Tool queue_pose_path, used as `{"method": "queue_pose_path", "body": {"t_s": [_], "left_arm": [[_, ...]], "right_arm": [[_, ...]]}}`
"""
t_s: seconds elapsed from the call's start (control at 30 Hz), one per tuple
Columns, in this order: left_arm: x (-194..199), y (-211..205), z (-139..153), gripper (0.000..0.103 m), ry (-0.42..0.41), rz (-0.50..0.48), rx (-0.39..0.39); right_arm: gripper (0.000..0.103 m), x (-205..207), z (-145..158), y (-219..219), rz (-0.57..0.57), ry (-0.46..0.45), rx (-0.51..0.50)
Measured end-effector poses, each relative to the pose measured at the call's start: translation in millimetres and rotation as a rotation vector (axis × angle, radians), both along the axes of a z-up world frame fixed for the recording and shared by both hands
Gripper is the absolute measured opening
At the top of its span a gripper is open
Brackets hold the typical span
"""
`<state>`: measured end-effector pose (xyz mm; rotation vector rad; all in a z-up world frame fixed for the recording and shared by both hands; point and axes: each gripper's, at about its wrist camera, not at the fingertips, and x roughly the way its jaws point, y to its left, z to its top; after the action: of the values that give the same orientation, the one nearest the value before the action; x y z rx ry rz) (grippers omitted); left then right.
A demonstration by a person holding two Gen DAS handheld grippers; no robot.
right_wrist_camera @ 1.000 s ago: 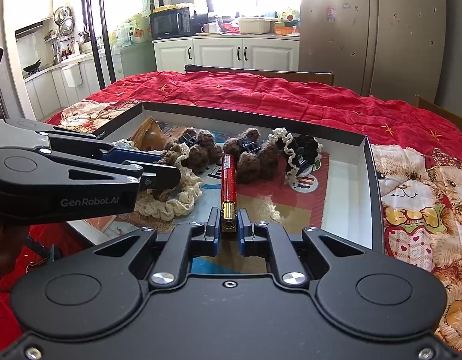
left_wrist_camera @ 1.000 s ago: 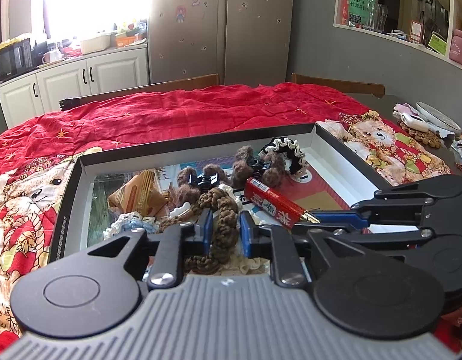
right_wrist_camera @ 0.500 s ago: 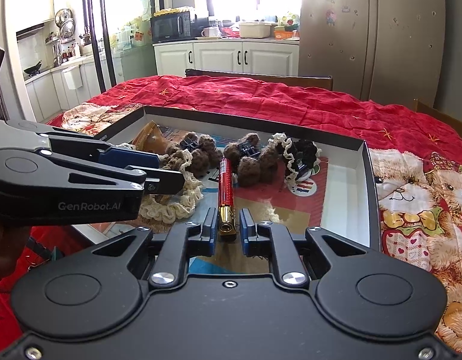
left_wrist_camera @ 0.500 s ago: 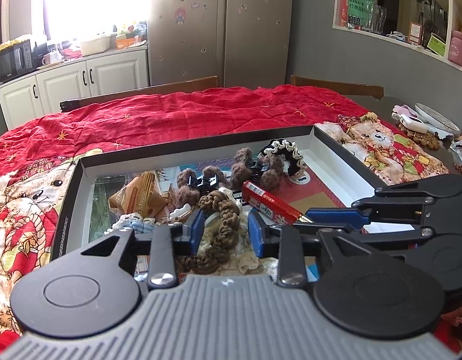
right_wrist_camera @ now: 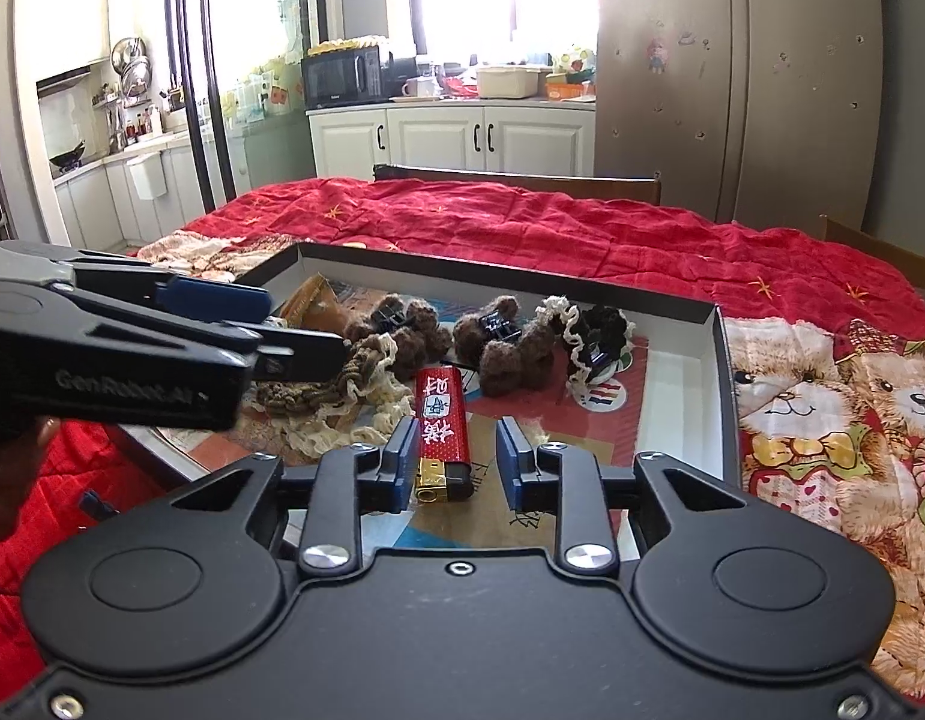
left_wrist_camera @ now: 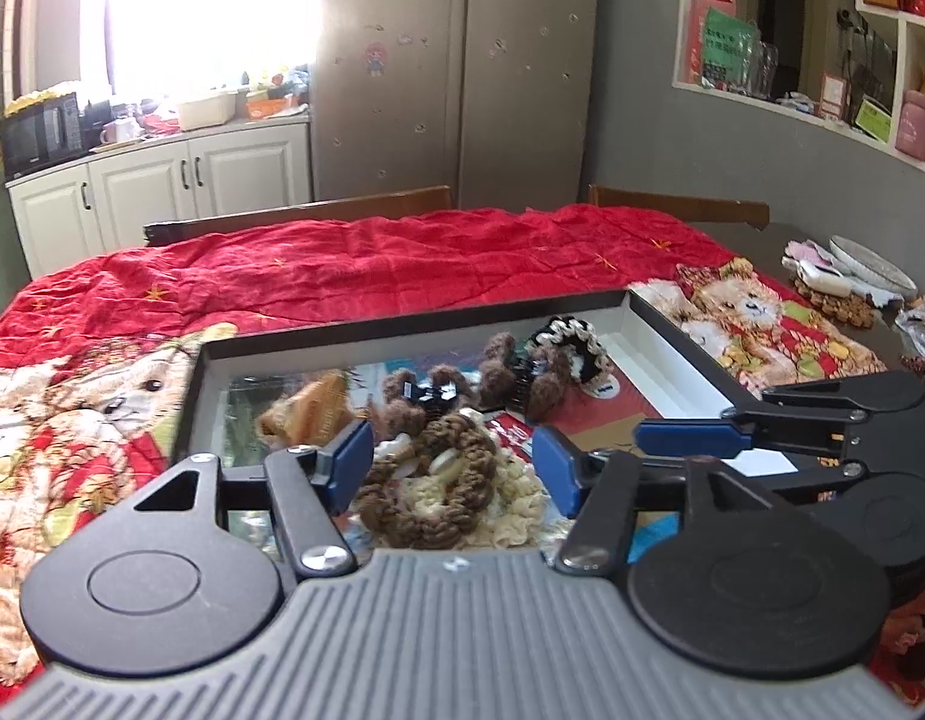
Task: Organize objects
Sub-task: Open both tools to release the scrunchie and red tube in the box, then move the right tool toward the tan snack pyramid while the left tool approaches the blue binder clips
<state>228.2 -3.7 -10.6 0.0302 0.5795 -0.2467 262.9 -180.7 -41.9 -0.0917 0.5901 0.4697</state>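
A shallow black-rimmed box (left_wrist_camera: 672, 330) (right_wrist_camera: 720, 360) lies on the red quilt and holds hair accessories. My left gripper (left_wrist_camera: 450, 468) is opening over its near left part. The brown crocheted scrunchie (left_wrist_camera: 426, 480) lies between the blue pads on a cream lace scrunchie (left_wrist_camera: 522, 510), and neither pad touches it. My right gripper (right_wrist_camera: 456, 468) is opening too. The red lighter (right_wrist_camera: 444, 420) lies flat on the box floor, with its gold end between the pads and not pressed by them. The left gripper (right_wrist_camera: 294, 354) shows at the left of the right wrist view.
Further back in the box lie two brown fuzzy hair clips (right_wrist_camera: 498, 336), a black and cream scrunchie (right_wrist_camera: 588, 330) and a tan object (right_wrist_camera: 312, 306). The quilt (right_wrist_camera: 582, 240) covers the table. A plate and small items (left_wrist_camera: 852, 264) sit at the far right, with chair backs behind.
Both grippers' jaws have spread apart. The right one let go of the red lighter, which now lies flat. The left one released the brown scrunchie and lifted a little.
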Motion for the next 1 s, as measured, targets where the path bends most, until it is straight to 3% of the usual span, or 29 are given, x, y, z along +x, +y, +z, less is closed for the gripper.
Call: {"method": "queue_pose_path", "body": {"t_s": [0.47, 1.0], "left_arm": [[-45, 33, 21, 0.08, -0.053, 0.045, 0.034], [-96, 41, 4, 0.08, -0.039, -0.003, 0.101]], "right_arm": [[0.035, -30, 22, -3, 0.014, -0.031, -0.001], [0.038, -92, 39, -15, 0.051, -0.045, 0.006]]}}
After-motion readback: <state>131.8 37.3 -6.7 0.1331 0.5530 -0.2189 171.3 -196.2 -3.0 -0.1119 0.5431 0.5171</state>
